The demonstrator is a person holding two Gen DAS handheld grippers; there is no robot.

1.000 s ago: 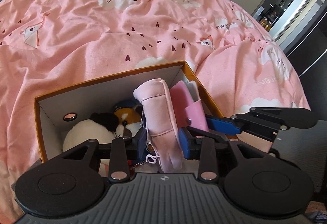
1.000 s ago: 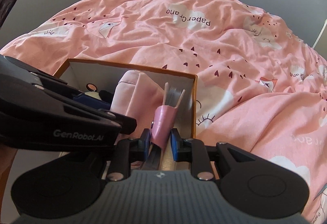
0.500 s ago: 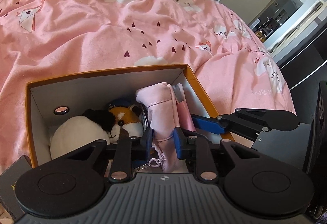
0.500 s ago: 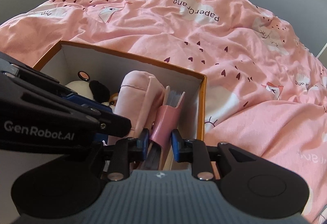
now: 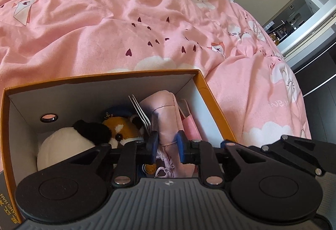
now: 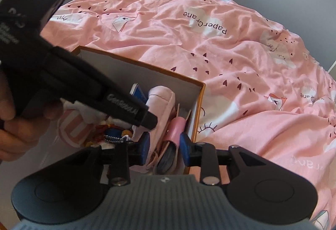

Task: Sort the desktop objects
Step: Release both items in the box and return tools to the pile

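Both tools have sunk deeper into the box (image 5: 212, 99) since a second ago: left tool (image 5: 167, 147) is closing, pads pressing the pink pouch (image 5: 166, 116) that stands upright inside, while right tool (image 6: 163, 146) is opening, pads now clear of the pink notebook (image 6: 175, 127) wedged against the box's right wall. Pouch looks soft, light and squashy, so best pinched mid-body; notebook stiffer, take by spine. Left view alone shows the plush toys (image 5: 84, 135); right view alone shows the hand (image 6: 12, 125) on the left tool.

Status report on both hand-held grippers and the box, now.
Left hand-held gripper closing on pink pouch inside orange box. Right hand-held gripper opening, pink notebook between pads. Plush toys crowd box.
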